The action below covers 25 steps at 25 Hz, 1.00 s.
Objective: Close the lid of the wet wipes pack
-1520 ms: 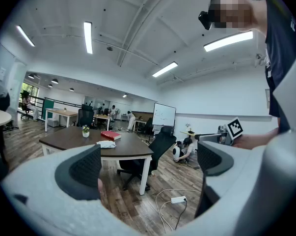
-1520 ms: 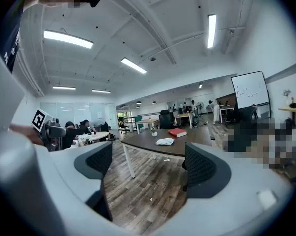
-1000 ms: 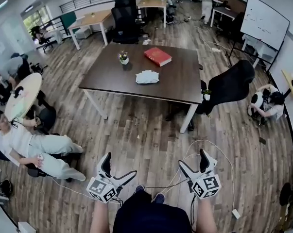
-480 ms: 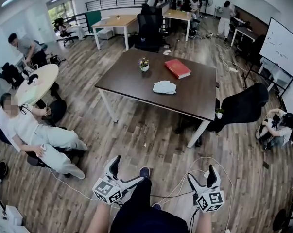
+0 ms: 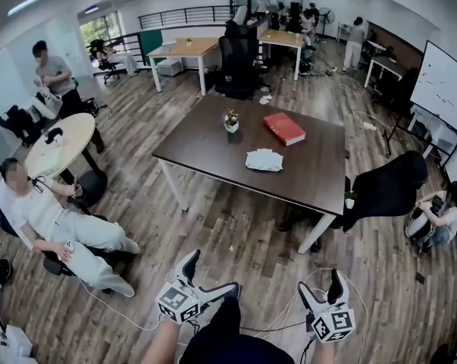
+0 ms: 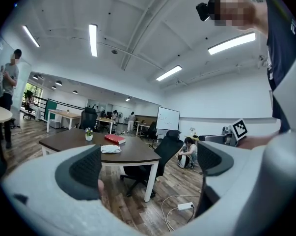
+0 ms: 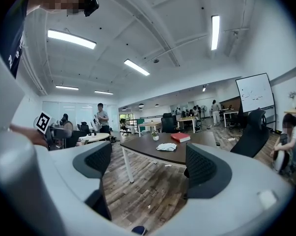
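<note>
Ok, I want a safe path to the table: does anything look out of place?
Only a white corded power strip lying loose on the wooden floor short of the dark brown table, which could trip you. Nothing on the tabletop looks spilled or askew.

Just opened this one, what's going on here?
A person holds a gripper in each hand, low in front of the body, well short of the dark table. The left gripper and right gripper are both open, with nothing between their fingers. The wet wipes pack lies on the table near a red book and a small potted plant, out of reach. Its lid can't be made out from here.
</note>
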{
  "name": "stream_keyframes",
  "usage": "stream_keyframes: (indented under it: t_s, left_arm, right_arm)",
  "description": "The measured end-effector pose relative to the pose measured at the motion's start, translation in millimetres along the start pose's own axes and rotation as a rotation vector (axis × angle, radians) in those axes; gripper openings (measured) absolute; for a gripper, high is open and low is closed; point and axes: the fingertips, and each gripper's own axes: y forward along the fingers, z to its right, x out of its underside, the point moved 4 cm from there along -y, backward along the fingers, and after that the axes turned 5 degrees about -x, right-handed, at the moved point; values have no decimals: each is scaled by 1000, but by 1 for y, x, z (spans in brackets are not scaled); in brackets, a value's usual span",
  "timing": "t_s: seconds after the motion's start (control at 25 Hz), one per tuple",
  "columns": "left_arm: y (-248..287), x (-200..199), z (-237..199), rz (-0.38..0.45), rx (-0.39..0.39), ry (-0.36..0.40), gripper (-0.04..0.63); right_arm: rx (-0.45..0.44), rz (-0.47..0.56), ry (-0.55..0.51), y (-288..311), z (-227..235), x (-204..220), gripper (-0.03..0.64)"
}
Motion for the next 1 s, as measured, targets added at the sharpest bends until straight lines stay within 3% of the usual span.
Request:
stream_keyframes:
  t_s: [0.12, 0.44, 1.0]
  left_arm:
    - [11, -6, -7, -7, 10, -1, 598]
    - [18, 2, -24, -16, -64, -16, 598]
    - [59, -2, -55, -27, -71, -44, 598]
  right_arm:
    - [4, -1, 11, 11, 5, -3, 488]
    - [-49, -16, 0, 47, 24, 2, 480]
    - [-53, -49, 3, 99, 45, -7, 476]
